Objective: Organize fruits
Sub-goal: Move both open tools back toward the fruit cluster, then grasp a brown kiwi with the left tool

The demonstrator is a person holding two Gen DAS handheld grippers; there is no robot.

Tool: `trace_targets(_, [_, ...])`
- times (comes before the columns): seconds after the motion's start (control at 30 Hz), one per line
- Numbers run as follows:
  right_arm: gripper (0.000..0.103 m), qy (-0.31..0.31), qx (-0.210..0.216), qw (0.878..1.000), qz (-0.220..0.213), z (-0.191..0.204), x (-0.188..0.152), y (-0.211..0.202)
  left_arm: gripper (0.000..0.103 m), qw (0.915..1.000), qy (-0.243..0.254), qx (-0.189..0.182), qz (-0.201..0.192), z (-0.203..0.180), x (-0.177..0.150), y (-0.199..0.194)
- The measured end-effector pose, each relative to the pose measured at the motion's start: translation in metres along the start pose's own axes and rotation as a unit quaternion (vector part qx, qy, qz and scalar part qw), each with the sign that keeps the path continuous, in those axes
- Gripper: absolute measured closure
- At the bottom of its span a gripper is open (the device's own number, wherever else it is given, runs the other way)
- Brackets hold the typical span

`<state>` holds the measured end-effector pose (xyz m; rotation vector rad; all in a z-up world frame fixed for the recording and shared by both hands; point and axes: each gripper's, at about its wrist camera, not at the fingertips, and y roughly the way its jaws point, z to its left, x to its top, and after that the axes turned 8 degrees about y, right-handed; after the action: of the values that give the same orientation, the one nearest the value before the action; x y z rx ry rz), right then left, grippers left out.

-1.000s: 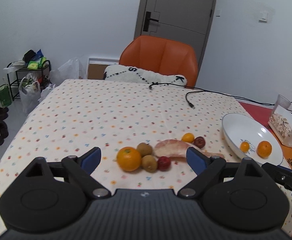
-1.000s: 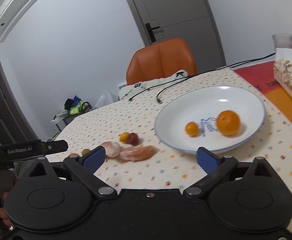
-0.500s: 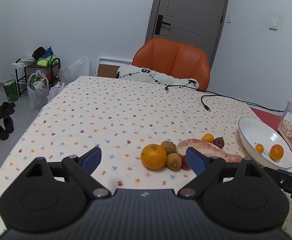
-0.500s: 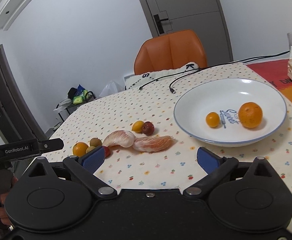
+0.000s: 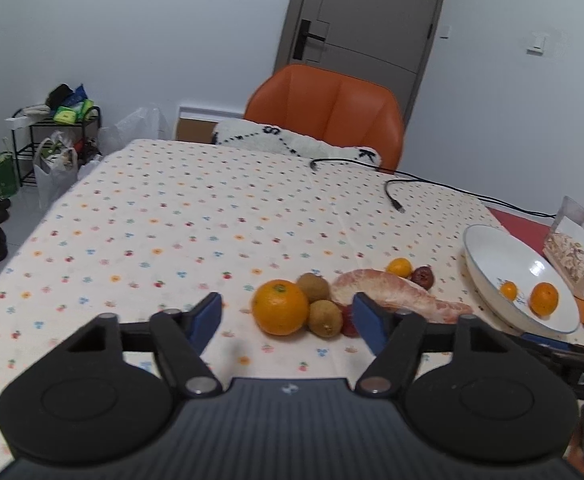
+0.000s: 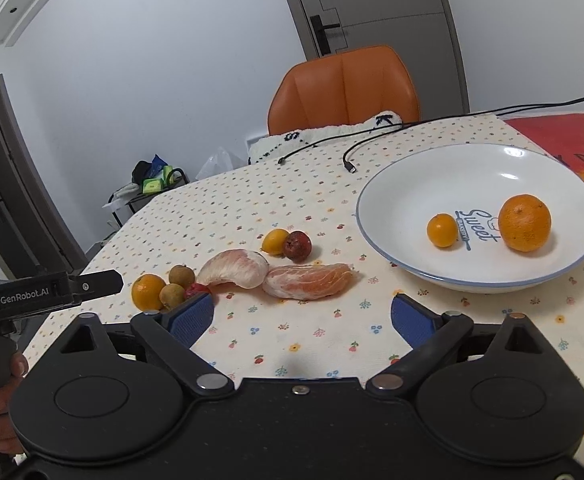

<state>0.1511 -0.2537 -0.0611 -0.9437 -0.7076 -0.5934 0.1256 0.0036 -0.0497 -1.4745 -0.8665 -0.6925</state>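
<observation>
Our left gripper point(image 5: 286, 318), jaws just narrowed, grips nothing, orange point(image 5: 279, 307) ahead between them; right gripper point(image 6: 302, 316) gapes empty, pomelo pieces point(image 6: 307, 280) just beyond.

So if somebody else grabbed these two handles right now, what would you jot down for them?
Left gripper: jaws have just been closing, nothing between them, no grip.
Right gripper: open, jaws have just been narrowing slightly, empty.
Done: one orange and one small citrus lie in the white plate.
Left on the tablecloth: big orange, two kiwis, two pomelo segments, a yellow fruit, two small red fruits.
</observation>
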Motion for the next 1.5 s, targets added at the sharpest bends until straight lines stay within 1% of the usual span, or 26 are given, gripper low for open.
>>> trace_targets(0.03, [0.010,0.000,0.000,1.000,0.002,0.000,0.000,0.002,0.044,1.0000,-0.001,-0.007,0.003,-0.001,0.000,0.001])
trace_targets(0.1, [0.011,-0.002,0.001,1.000,0.004,0.000,-0.001,0.004,0.054,0.9998,-0.001,-0.020,0.005,-0.004,0.000,0.004])
trace_targets(0.23, [0.016,-0.003,0.002,1.000,0.013,-0.001,-0.001,0.010,0.062,0.9994,0.000,-0.034,0.010,-0.009,-0.001,0.012])
trace_targets(0.3, [0.018,-0.003,0.002,1.000,0.015,0.000,-0.001,0.013,0.070,0.9991,-0.004,-0.039,0.015,-0.010,-0.001,0.017])
trace_targets(0.4, [0.020,-0.004,0.002,1.000,0.020,0.001,0.001,0.017,0.073,0.9987,-0.006,-0.048,0.018,-0.012,0.000,0.023])
trace_targets(0.47, [0.021,-0.006,0.002,1.000,0.023,0.001,0.001,0.019,0.074,0.9984,-0.006,-0.051,0.022,-0.013,0.000,0.028])
trace_targets(0.63, [0.021,-0.006,0.000,1.000,0.027,0.000,0.003,0.024,0.074,0.9990,-0.006,-0.038,0.020,-0.014,0.000,0.035])
trace_targets(0.77, [0.021,-0.004,-0.002,1.000,0.029,-0.003,0.004,0.028,0.074,0.9995,0.002,-0.023,0.021,-0.017,0.001,0.041])
trace_targets(0.87, [0.021,-0.002,-0.004,1.000,0.030,-0.005,0.006,0.031,0.074,0.9995,-0.003,-0.012,0.029,-0.014,-0.001,0.047])
trace_targets(0.93, [0.021,-0.001,-0.004,1.000,0.030,-0.006,0.007,0.034,0.074,0.9994,-0.007,-0.013,0.031,-0.011,-0.002,0.049])
trace_targets(1.1, [0.021,-0.008,-0.006,1.000,0.029,-0.004,0.009,0.040,0.080,0.9992,0.000,-0.014,0.039,-0.012,-0.002,0.053])
trace_targets(1.27, [0.020,-0.003,0.000,1.000,0.030,-0.001,0.010,0.045,0.080,0.9989,-0.002,-0.025,0.040,-0.013,-0.004,0.052])
trace_targets(1.4, [0.021,-0.015,-0.003,1.000,0.025,0.007,0.007,0.048,0.080,0.9988,-0.001,-0.032,0.037,-0.011,-0.004,0.046])
trace_targets(1.43, [0.021,-0.020,-0.005,1.000,0.024,0.010,0.006,0.049,0.080,0.9989,0.000,-0.032,0.035,-0.011,-0.004,0.044])
trace_targets(1.5, [0.026,-0.031,-0.008,0.999,0.023,0.015,0.005,0.051,0.080,0.9990,0.000,-0.032,0.032,-0.010,-0.003,0.041])
